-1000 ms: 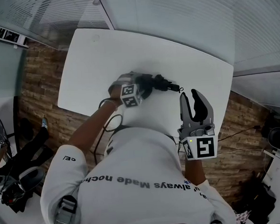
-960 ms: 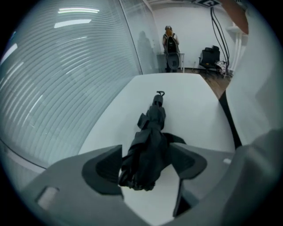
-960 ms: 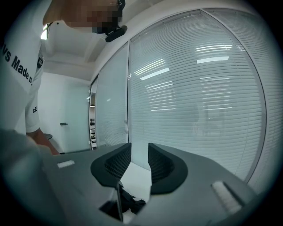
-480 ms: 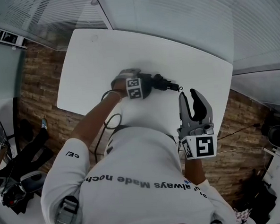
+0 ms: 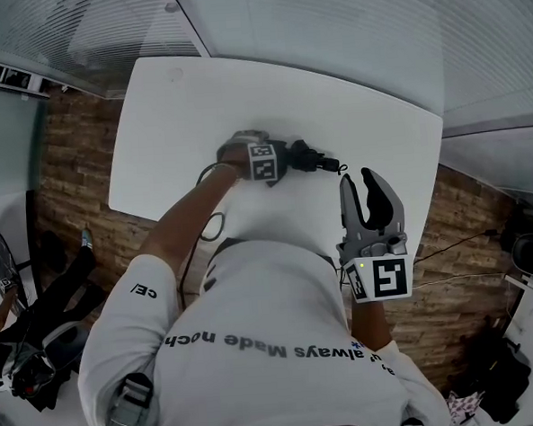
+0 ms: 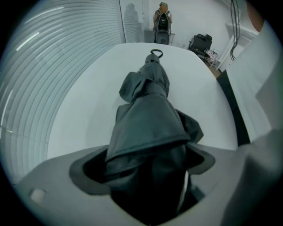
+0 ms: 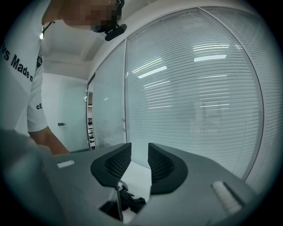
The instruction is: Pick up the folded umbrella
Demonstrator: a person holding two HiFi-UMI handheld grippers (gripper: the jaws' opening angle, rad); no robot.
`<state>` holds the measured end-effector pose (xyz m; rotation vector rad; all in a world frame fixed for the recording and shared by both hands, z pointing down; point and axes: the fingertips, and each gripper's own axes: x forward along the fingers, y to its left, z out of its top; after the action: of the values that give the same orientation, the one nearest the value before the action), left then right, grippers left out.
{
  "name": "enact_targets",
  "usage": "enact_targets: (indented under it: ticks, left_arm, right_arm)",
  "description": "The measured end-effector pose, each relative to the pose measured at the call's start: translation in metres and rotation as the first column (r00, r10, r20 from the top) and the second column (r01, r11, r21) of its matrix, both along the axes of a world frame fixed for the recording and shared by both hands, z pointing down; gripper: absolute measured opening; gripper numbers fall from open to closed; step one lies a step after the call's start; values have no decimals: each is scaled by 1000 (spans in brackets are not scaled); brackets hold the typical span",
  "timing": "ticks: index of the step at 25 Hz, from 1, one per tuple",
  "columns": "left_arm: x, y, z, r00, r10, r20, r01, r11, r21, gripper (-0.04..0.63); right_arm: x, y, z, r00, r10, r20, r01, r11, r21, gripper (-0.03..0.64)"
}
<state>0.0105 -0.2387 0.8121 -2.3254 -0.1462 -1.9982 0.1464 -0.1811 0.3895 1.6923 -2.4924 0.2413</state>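
Dark grey fabric wraps the folded umbrella (image 6: pixel 148 128), which lies flat on the white counter (image 5: pixel 197 104), well in from its edges, with a small loop (image 6: pixel 155 54) at the far end. It is probably light. The cloth looks soft, loose and a little slick, bunched in flaps over what should be a stiff core of shaft and ribs. The safest hold is likely across the thick middle of the bundle, where the core can take the squeeze, and not on a loose flap or the loop.

The left tool (image 6: pixel 146 165) points down over that middle. Its jaws are opening wide with the bundle between them, and the pads are not yet pressing on it. The right tool (image 7: pixel 139 161) hangs level off the counter's near side, jaws a little apart and empty.

Compared with a second ago, the left tool has sunk onto the umbrella and turned more upright. The umbrella and the right tool have not shifted.
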Motion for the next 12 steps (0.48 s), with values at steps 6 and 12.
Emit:
enact_targets:
  ticks: [6,12]
  left_arm:
    - [-1,4,2,1000,-21,4,21,998,-63,468]
    - [-2,10,-7,999,-44,-17,43,998,-54,331]
  right_arm:
    - [3,-3,3,1000,3,5,-3,1000,-9,120]
    - [-4,0,-1,1000,-10,4,10,1000,-6,120]
